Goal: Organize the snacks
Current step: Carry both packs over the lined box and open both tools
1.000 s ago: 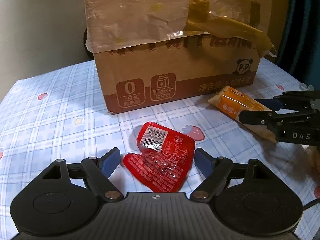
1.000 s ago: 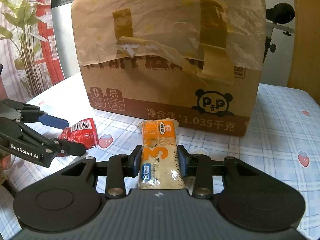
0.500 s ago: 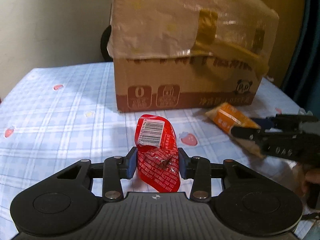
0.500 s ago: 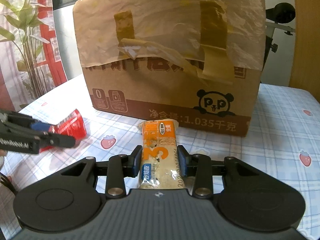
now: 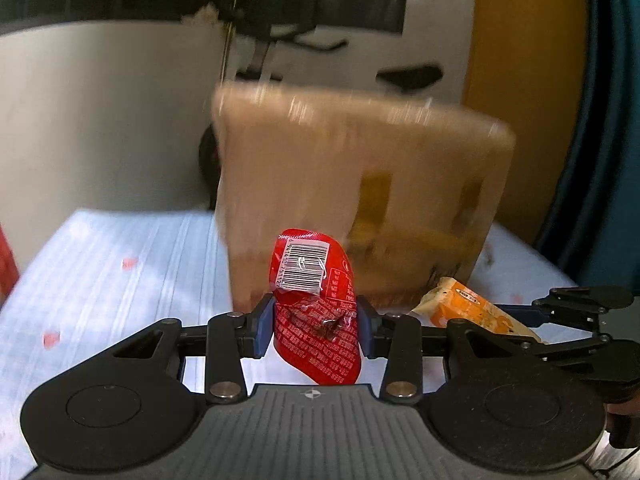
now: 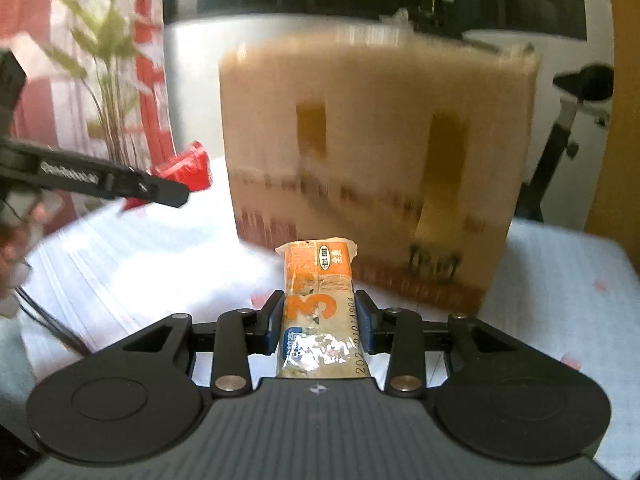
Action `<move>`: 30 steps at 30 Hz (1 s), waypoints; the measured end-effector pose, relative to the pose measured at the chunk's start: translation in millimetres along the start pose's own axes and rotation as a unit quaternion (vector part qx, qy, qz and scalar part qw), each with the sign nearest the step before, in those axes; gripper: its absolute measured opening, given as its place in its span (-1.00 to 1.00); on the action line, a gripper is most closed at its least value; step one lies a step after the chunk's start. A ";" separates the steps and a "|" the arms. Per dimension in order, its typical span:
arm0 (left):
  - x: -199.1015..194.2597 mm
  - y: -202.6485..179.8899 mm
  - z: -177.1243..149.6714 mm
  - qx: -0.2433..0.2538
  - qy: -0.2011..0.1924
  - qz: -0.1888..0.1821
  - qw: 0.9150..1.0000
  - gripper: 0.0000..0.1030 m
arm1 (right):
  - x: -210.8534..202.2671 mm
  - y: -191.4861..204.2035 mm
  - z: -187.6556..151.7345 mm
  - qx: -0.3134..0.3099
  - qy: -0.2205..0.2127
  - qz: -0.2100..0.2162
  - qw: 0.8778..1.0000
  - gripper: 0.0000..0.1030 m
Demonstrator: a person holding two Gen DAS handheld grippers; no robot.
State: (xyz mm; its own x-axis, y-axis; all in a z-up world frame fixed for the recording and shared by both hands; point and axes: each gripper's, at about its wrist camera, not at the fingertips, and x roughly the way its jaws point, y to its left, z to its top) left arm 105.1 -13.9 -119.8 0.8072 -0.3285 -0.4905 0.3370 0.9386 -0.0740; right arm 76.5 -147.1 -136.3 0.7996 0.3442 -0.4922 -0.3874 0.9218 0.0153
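Your left gripper (image 5: 316,330) has its blue-padded fingers (image 5: 264,326) clamped on the glossy red foil snack pouch (image 5: 316,308), barcode end up, clear of the checked tablecloth (image 5: 120,280). Your right gripper (image 6: 320,320) pinches the orange-and-clear wrapped snack bar (image 6: 318,300) at mid-length. Both packs sit in front of the blurred brown cardboard box (image 6: 380,160), the red one to the left.

In front of me the tabletop (image 5: 120,280) wears a pale blue checked cloth with small red strawberries. A big cardboard box (image 6: 380,168) stands directly on it, blurred.
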 end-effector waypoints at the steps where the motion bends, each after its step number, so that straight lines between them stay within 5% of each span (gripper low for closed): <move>1: -4.1 -2.0 8.9 0.000 -0.013 -0.006 1.000 -0.15 | -8.7 -1.3 11.4 -0.001 -0.015 0.003 1.000 -0.25; 9: -8.4 -24.0 91.2 0.017 -0.085 -0.032 0.996 -0.14 | -39.7 -24.7 107.2 0.015 -0.104 0.003 0.994 -0.25; 16: 48.3 -39.2 157.7 0.027 -0.082 -0.022 0.996 -0.08 | -0.7 -55.8 173.9 -0.005 -0.113 -0.069 0.991 -0.25; 23: 99.4 -39.4 181.0 0.036 -0.048 0.018 0.998 -0.01 | 56.0 -73.4 179.3 -0.026 -0.055 -0.103 0.993 -0.25; 30: 113.3 -29.3 177.6 0.020 -0.019 0.029 0.999 0.18 | 70.5 -89.1 165.6 -0.004 -0.034 -0.106 0.994 -0.23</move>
State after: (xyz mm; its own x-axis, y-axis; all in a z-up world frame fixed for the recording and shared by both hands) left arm 272.8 -97.4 -19.0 0.8435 -0.2772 -0.4600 0.3065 0.9518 -0.0115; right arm 243.4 -175.4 -28.2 0.8929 0.1544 -0.4230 -0.2107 0.9734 -0.0895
